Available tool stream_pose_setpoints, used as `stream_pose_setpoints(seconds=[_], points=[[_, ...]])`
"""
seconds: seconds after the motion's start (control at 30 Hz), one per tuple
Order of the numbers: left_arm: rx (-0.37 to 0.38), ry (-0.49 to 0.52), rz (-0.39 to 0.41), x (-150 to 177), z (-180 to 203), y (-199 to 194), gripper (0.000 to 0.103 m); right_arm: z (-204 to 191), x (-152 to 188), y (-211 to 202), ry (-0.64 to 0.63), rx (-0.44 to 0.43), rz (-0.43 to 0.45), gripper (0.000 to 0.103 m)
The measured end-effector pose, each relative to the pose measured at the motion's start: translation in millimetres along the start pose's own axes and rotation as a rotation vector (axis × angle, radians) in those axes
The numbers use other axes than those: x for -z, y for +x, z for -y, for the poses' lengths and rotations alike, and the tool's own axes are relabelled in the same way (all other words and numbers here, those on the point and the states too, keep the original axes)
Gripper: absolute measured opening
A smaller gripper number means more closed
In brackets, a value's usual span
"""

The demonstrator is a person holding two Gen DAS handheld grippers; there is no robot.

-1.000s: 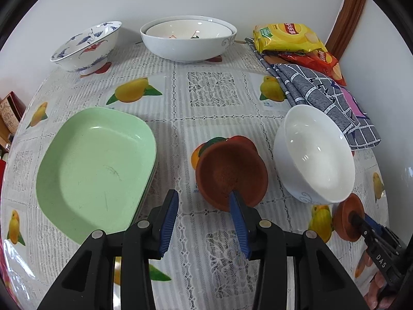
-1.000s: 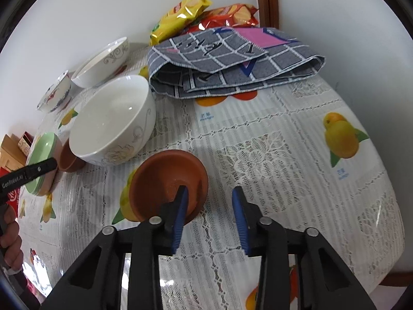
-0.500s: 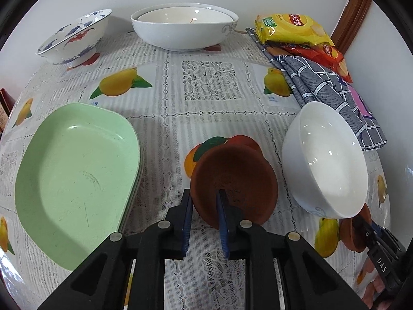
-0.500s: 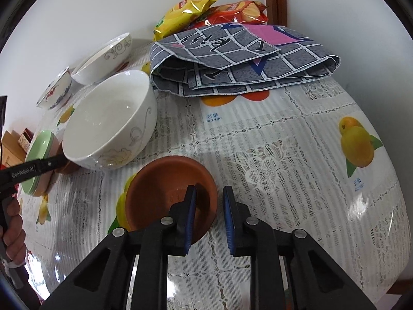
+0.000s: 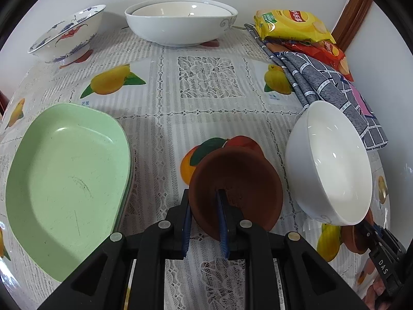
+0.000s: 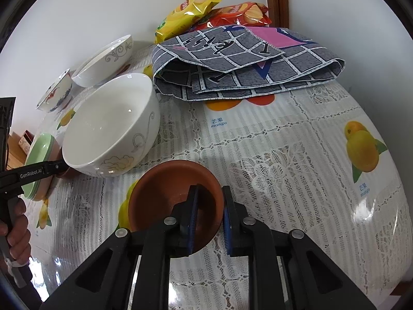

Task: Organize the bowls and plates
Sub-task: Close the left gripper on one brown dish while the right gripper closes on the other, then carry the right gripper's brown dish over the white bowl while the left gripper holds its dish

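Now your left gripper (image 5: 204, 218) pinches rim of one brown saucer (image 5: 236, 188), right gripper (image 6: 209, 218) pinches other saucer (image 6: 175, 200); tilted, probably lifting for stacking.

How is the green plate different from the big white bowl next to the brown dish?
The green plate is shallow and oblong; the white bowl is deep and round. The plate is plain pale green and sits stacked on another; the bowl is glossy white with a swirl pattern outside and stands alone. Both are empty.
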State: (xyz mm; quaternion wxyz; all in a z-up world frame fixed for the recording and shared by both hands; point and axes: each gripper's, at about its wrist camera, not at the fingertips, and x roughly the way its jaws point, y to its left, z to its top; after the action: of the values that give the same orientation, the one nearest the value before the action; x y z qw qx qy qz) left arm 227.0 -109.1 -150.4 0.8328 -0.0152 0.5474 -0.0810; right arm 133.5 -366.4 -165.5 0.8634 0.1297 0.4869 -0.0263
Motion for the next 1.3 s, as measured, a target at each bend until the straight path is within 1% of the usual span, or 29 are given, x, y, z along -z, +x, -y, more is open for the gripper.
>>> stream_pose_setpoints(seconds=[0.07, 0.1, 0.2, 0.3, 0.77, 1.07, 1.3], points=[[0.003, 0.0, 0.004, 0, -1, -1, 0.016, 0, 0, 0, 0.004, -0.002, 0.004, 0.015], [0.007, -0.006, 0.007, 0, -2, -1, 0.014, 0, -1, -1, 0.011, -0.005, 0.006, 0.013], [0.026, -0.008, 0.007, 1, -2, -5, 0.009, -1, -1, -5, 0.014, -0.003, 0.012, 0.011], [0.031, 0.011, 0.016, 3, 3, -11, 0.008, -4, 0, -9, 0.01, 0.004, 0.016, 0.01], [0.041, 0.069, 0.056, 20, 14, -45, 0.008, -12, 5, -34, 0.0, 0.031, 0.038, 0.009], [0.041, 0.072, 0.09, 25, 13, -68, 0.008, -19, 4, -60, -0.001, 0.037, 0.075, 0.009], [0.039, 0.076, 0.121, 24, 11, -89, 0.008, -27, -4, -78, 0.004, 0.036, 0.107, 0.009]])
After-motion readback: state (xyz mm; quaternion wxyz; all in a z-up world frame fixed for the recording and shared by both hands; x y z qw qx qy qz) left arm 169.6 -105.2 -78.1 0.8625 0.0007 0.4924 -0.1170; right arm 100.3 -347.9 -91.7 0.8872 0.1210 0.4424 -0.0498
